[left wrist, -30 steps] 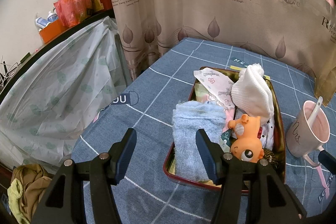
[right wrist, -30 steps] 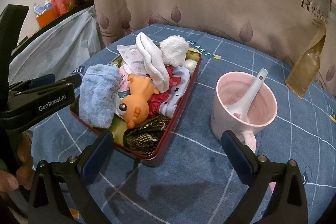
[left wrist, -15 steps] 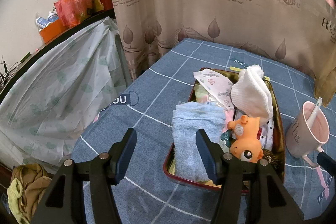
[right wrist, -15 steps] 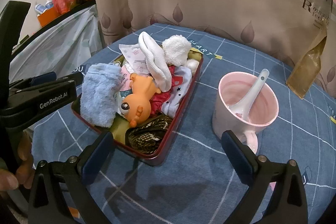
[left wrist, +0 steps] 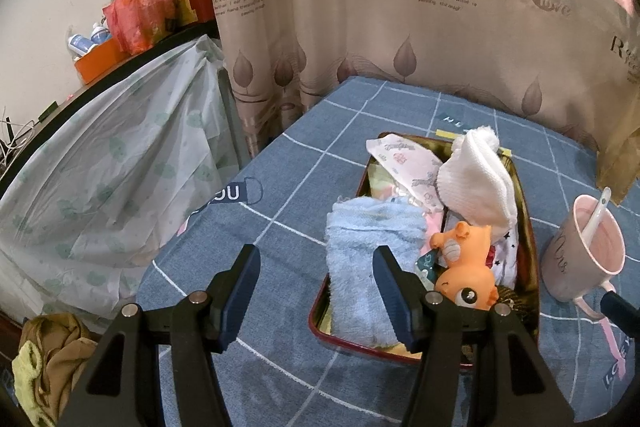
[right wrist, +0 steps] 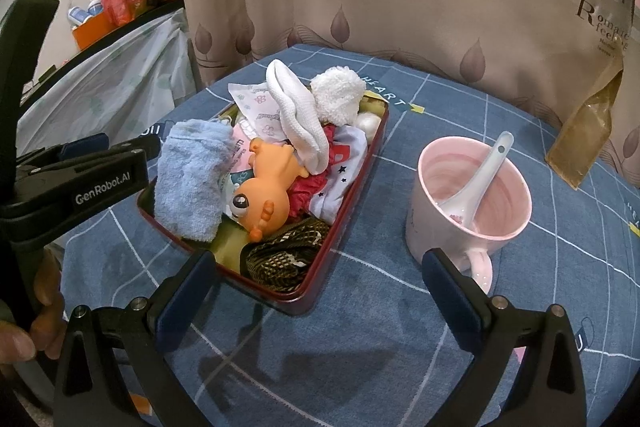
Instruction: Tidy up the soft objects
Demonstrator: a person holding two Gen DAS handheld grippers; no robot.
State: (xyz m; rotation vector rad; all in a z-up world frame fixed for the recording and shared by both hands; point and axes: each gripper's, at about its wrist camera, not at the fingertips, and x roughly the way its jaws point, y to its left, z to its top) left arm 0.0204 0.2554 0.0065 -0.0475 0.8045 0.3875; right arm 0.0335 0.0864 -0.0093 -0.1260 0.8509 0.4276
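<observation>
Checked cloth (right wrist: 360, 327), fluffy towel (right wrist: 188, 179), rectangular tin (right wrist: 344, 227).

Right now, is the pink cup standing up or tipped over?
Standing up. The pink cup sits upright on the blue cloth, mouth facing up, a white spoon leaning inside.

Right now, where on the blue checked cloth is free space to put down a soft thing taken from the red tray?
Bare cloth lies left of the red metal tray, toward the table edge, and in front of the tray, before the right gripper. The strip between the tray and the pink ceramic mug is narrower. The tray itself is crowded.
</observation>
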